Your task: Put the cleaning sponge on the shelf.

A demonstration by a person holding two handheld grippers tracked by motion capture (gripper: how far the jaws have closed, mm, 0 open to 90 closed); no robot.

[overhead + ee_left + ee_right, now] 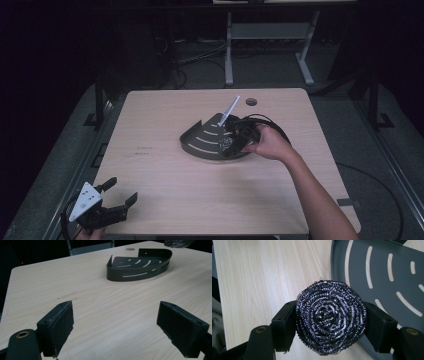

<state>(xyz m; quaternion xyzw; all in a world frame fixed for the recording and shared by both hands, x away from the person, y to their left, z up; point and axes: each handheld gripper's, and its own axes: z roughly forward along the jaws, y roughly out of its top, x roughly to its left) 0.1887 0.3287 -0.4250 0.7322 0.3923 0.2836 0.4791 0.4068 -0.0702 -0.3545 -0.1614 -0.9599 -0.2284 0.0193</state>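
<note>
A round steel-wool scourer sits squeezed between the pads of my right gripper, which is shut on it. Below it lie the table and the near rim of a dark slotted corner basket. In the high view the right gripper holds the scourer over the basket's right part. A thin white stick-like item leans on the basket's far rim. My left gripper rests at the table's front left corner, jaws wide open with nothing between them, facing the basket.
The light wooden table has a round cable hole near its far edge. A grey desk frame and cables stand on the dark floor beyond. The person's right forearm crosses the table's right front.
</note>
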